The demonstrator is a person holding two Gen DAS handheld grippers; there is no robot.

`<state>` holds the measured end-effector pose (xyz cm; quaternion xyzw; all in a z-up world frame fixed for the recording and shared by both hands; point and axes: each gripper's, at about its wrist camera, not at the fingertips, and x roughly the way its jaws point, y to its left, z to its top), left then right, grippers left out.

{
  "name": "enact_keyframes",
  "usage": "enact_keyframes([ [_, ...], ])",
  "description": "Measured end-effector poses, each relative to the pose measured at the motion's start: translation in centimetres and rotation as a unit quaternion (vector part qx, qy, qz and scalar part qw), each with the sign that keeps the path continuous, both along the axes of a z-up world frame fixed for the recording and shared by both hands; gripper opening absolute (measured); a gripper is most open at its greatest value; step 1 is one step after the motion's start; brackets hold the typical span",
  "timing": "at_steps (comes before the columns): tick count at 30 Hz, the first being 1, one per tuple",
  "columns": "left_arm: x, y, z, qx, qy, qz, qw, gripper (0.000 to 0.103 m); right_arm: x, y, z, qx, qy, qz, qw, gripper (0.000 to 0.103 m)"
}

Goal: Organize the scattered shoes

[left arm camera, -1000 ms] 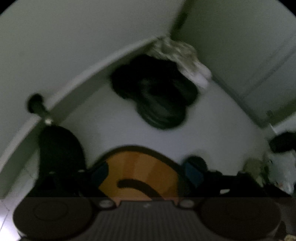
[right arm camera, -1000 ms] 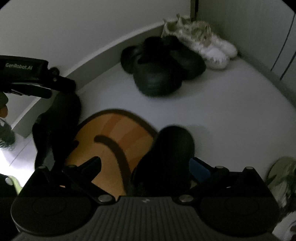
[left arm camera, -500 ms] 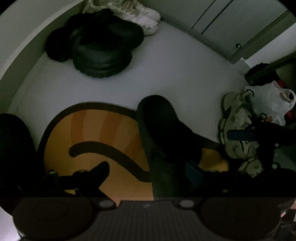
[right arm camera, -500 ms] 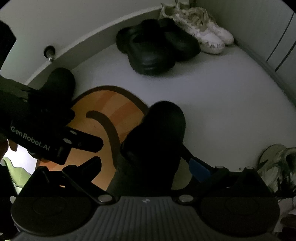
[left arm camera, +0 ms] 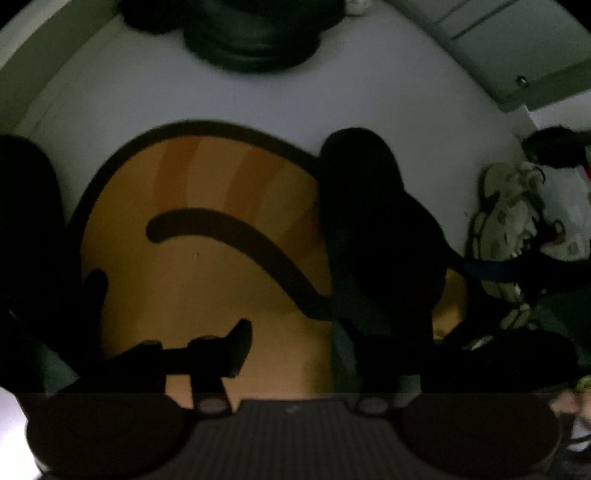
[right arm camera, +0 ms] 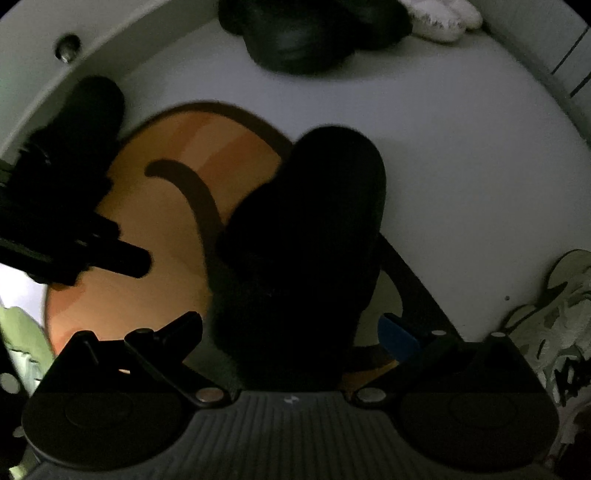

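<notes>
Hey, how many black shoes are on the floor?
4. One black shoe on the orange mat edge, a second black shoe by the wall at left, and a front clog and rear clog bunched farther along it. Darkness may hide more.

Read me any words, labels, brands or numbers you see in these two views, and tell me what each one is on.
No readable text in either view.
Small pale mark on the ribbed grey gripper body: a symbol, not letters.
Dark scribbles on the pale patterned shoe at the right: too blurred to read.
</notes>
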<state>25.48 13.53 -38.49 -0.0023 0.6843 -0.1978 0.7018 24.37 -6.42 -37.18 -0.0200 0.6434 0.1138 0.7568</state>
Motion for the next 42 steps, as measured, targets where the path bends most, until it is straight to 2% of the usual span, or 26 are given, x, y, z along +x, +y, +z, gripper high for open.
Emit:
enact_keyframes([
  [4,-0.3,-0.4,0.1,0.009,-0.012,-0.026,0.9995,0.052,0.5,0.2,-1.3,0.012,0.018,-0.012,1.0,0.103],
  [8,-0.1,0.1,-0.2,0.009,-0.008,-0.019,0.9997,0.052,0.7,0.6,-1.5,0.008,0.017,-0.009,1.0,0.102],
  [15,0.0,0.9,-0.1,0.013,-0.01,0.002,0.9999,0.051,0.8,1.0,-0.3,-0.01,-0.021,0.023,0.999,0.09],
  [23,0.1,1.4,-0.3,0.018,-0.011,0.003,0.9998,0.047,2.1,2.1,0.0,-0.007,-0.037,0.047,0.998,0.089],
  [29,0.3,1.9,-1.1,0.034,0.0,0.018,0.9992,0.048,2.3,3.0,0.0,-0.01,-0.052,0.079,0.996,0.09],
  [34,0.2,1.6,-1.8,0.036,0.008,0.009,0.9993,0.046,2.1,3.5,-0.1,-0.007,-0.067,0.099,0.993,0.09],
  [36,0.4,1.6,-1.9,0.044,0.006,0.013,0.9989,0.047,2.3,3.5,-0.2,-0.007,-0.068,0.096,0.993,0.092],
  [39,0.5,1.8,-1.8,0.061,-0.004,0.033,0.9976,0.047,2.8,2.8,-0.7,0.009,-0.065,0.055,0.996,0.097],
  [42,0.5,1.8,-1.4,0.073,-0.021,0.035,0.9965,0.048,2.6,3.3,-0.8,0.011,-0.066,0.06,0.996,0.1],
])
